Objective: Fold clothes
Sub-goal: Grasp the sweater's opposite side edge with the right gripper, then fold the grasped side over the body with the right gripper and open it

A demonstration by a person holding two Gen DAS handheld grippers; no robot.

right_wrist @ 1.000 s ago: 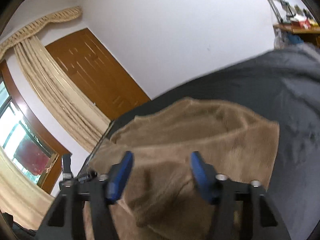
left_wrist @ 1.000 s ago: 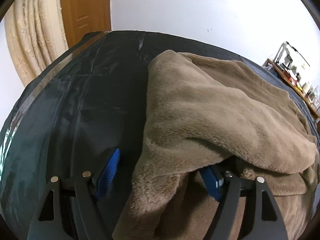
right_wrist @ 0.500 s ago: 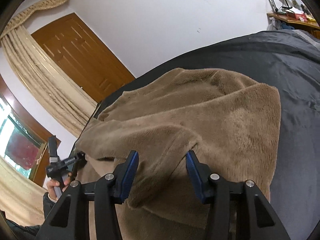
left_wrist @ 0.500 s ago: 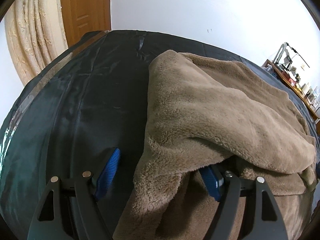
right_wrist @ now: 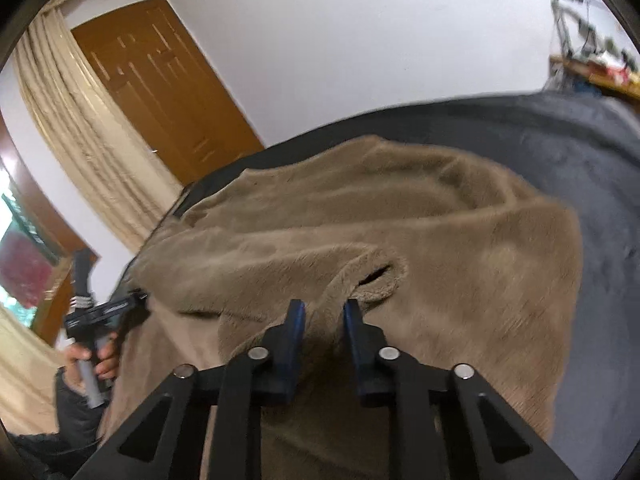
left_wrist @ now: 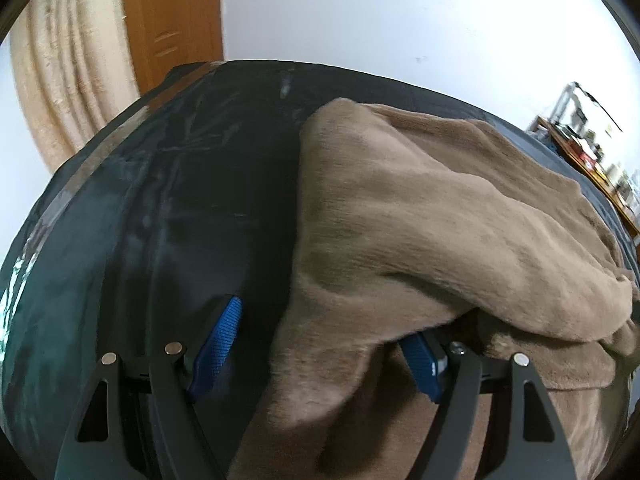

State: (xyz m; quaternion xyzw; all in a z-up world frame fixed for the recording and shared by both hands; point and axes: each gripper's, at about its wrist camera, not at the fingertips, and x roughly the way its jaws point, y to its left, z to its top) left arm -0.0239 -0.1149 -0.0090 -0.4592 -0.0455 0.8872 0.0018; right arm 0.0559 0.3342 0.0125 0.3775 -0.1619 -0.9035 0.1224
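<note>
- Where the right wrist view begins, the right gripper [right_wrist: 323, 314] has its two blue pads [right_wrist: 297, 322] drawn close together on a raised fold of the brown fleece garment [right_wrist: 460, 264]; the fold rises between them, and a small dark slit in the fleece opens just beyond the tips.
- Nearest in the left wrist view, the left gripper [left_wrist: 320, 346] stands with its jaws wide apart. Its left pad [left_wrist: 218, 344] lies over the black cover [left_wrist: 168, 200], while its right pad [left_wrist: 420, 360] is tucked under an overhanging flap of the garment [left_wrist: 420, 220]. A hanging lobe of fleece drops between the two pads; neither pad visibly presses on it.
- To the far left in the right wrist view, the person's left hand [right_wrist: 90, 360] grasps the handle of the left gripper [right_wrist: 104, 312] at the garment's edge; its tips are hidden by the fleece there.
- Farther out, the garment lies in a loose, partly doubled heap on the cover, with bare black fabric beside it on the left in the left wrist view and on the right in the right wrist view.
- Beyond the bed stand a white wall [right_wrist: 360, 40], a wooden door [right_wrist: 160, 80] and a cream curtain [right_wrist: 80, 140].
- Farthest right, a cluttered wooden shelf [left_wrist: 588, 156] shows, too blurred to read.
</note>
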